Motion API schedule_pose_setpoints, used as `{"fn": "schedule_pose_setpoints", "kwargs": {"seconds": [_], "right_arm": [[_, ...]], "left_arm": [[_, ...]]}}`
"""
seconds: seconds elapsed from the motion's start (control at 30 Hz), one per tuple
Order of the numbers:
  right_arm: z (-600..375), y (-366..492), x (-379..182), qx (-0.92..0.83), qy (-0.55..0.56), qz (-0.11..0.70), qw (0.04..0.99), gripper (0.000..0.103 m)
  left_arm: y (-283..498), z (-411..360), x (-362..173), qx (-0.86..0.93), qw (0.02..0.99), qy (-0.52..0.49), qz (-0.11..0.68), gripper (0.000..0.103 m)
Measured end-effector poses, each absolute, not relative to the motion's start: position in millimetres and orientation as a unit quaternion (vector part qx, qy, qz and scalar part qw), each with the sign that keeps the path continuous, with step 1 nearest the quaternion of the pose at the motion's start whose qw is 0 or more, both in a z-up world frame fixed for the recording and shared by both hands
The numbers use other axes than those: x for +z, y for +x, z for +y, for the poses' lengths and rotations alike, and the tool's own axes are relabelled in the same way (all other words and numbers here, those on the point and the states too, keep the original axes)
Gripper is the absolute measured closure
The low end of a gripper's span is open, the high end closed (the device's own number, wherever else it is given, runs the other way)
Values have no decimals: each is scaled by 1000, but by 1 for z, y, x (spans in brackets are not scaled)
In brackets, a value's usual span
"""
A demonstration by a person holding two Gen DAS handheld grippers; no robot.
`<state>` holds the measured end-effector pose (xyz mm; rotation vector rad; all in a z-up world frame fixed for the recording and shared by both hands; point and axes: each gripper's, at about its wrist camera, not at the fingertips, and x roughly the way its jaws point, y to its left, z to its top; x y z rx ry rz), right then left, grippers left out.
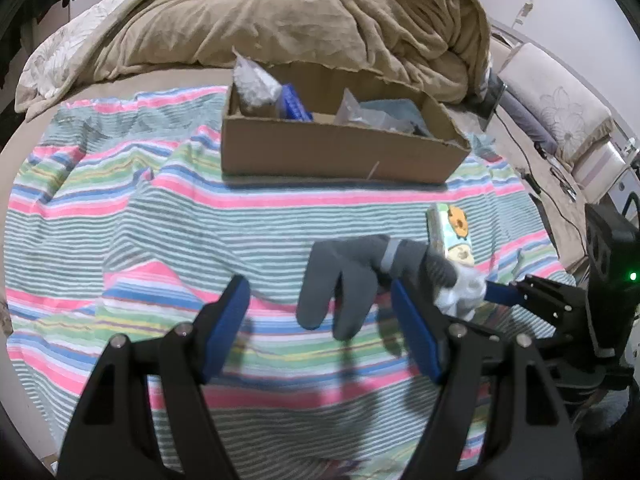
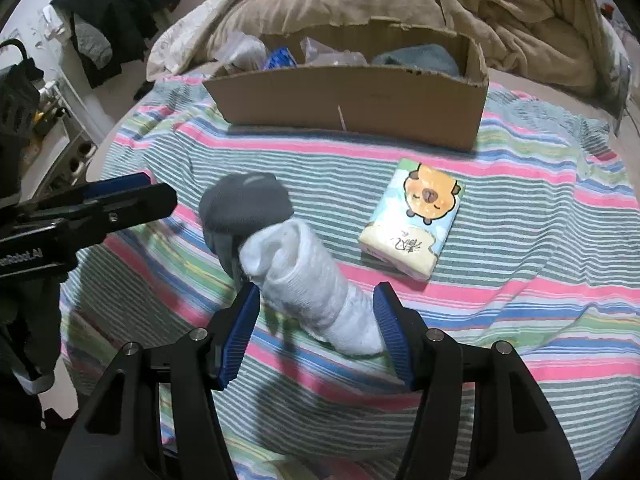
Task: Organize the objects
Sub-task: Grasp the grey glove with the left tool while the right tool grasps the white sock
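Note:
A grey and white work glove (image 2: 304,276) hangs between my right gripper's (image 2: 316,316) blue pads, which are shut on its white cuff. In the left wrist view the glove's grey fingers (image 1: 340,280) dangle above the striped cloth, between the open pads of my left gripper (image 1: 320,320), which holds nothing. The right gripper (image 1: 496,292) reaches in from the right there. A tissue pack with a cartoon capybara (image 2: 416,224) lies on the cloth; it also shows in the left wrist view (image 1: 450,236). A cardboard box (image 2: 352,96) stands beyond it.
The box (image 1: 340,152) holds plastic bags, a blue item and a blue-grey cloth. A striped cloth (image 1: 120,220) covers the bed, with a tan blanket (image 1: 280,12) heaped behind. Cables and cushions lie at the right (image 1: 560,120). Dark clothes hang at left (image 2: 112,20).

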<state>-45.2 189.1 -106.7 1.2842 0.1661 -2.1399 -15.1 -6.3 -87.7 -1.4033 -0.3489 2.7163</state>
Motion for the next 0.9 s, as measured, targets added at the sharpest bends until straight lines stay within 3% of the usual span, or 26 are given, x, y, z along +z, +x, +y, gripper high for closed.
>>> {"fn": "schedule_pose_setpoints", "kwargs": {"seconds": [0.1,0.17,0.27,0.9], "right_arm": [[190,-48,-111,-813,490,63,308,45],[194,-52,-112,-814,491,54,304,56],[200,-57,-110,-814,491,39,307,62],[231,-78,-80,-834,458,1,307,65]], "left_arm": [[-18,-7,-91,881,33,-459,-113,28],[-20,-6,-93,880,34,-461,-110,28],[-24,-3,-96,879,39,-463,-105,28],[-73,38,-121,876,78,-474,-52,28]]}}
